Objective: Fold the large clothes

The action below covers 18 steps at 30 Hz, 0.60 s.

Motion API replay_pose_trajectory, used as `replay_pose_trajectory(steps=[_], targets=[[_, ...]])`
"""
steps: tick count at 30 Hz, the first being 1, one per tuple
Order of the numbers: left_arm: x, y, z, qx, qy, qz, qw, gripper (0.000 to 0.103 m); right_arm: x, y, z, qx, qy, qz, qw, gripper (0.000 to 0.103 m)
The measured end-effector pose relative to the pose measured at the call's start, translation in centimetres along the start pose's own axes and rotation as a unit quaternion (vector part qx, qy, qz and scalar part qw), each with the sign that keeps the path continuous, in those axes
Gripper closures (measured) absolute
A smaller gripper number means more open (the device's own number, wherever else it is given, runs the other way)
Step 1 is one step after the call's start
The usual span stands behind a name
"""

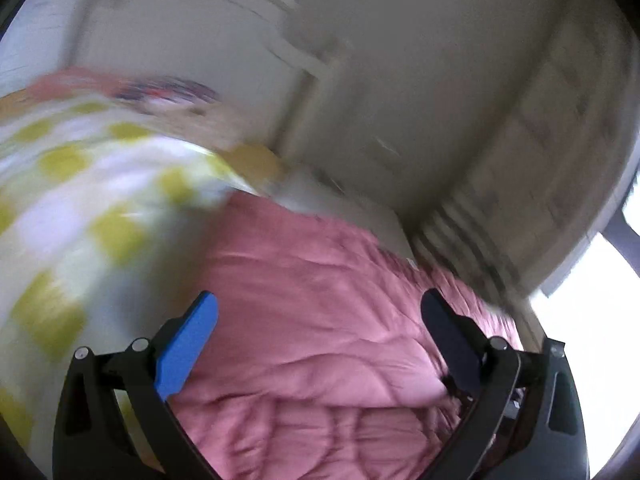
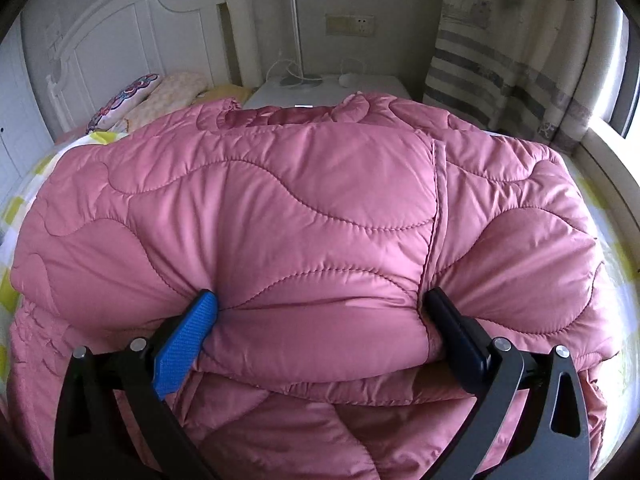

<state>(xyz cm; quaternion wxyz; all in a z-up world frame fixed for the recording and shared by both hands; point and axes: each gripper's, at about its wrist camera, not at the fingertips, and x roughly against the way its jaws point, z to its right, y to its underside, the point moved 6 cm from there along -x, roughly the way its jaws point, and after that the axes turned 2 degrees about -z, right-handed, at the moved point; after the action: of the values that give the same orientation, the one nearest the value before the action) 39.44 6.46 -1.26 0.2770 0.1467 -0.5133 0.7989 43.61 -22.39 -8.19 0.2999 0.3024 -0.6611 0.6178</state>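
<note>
A puffy fold of the pink quilted jacket (image 2: pixel 280 208), judged soft, light and slippery, is straddled by the wide-spread right hand-held gripper (image 2: pixel 320 308), pressed in, not pinched. The left hand-held gripper (image 1: pixel 320 312) is held wide and empty above it. A firmer hold is expected at the seamed edge just right of the right fingers.

My left wrist camera looks along its fingers, tilted and blurred, above the pink quilted jacket (image 1: pixel 320 320) on the bed. My right wrist camera sits very close to the same jacket (image 2: pixel 304 216), facing the headboard (image 2: pixel 132 32). Both share jacket, headboard and curtain (image 2: pixel 520 60).
</note>
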Motion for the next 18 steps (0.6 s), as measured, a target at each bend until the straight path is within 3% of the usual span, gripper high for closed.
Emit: replay_pose_trajectory(steps=[1,3,4,7,10,13,15,18], targets=[[-1.5,0.0,0.5,-0.014,0.007,-0.019,0.9997,0.002,0.1,0.0,0.0,-0.002,-0.003,0.001,1.000,0.004],[-4.8,1.0,-0.1,-0.025,-0.026,-0.065,0.9973,0.002,0.2,0.3,-0.2,-0.004,-0.006,0.003,1.000,0.004],[-7.1,2.3,-0.7,-0.031,-0.046,-0.107,0.9927,0.003,0.6,0.6,-0.3,-0.005,-0.007,0.004,1.000,0.004],[-7.9,2.9,0.4,-0.100,-0.079,-0.113,0.9853,0.002,0.6,0.7,-0.2,-0.007,-0.008,0.004,1.000,0.004],[-6.7,0.0,0.5,-0.049,-0.027,-0.092,0.9942,0.002,0.7,0.7,-0.1,-0.009,-0.011,0.004,1.000,0.004],[-7.4,-3.9,-1.2,0.014,-0.014,-0.074,0.9971,0.002,0.7,0.7,-0.1,-0.009,-0.012,0.004,1.000,0.004],[-9.8,-5.3,-2.5,0.032,-0.012,-0.096,0.9948,0.002,0.7,0.7,0.0,-0.011,-0.015,0.003,1.000,0.004],[-14.5,-4.8,-4.8,0.046,-0.041,-0.172,0.9832,0.003,0.7,0.7,0.1,-0.013,-0.022,0.004,1.000,0.004]])
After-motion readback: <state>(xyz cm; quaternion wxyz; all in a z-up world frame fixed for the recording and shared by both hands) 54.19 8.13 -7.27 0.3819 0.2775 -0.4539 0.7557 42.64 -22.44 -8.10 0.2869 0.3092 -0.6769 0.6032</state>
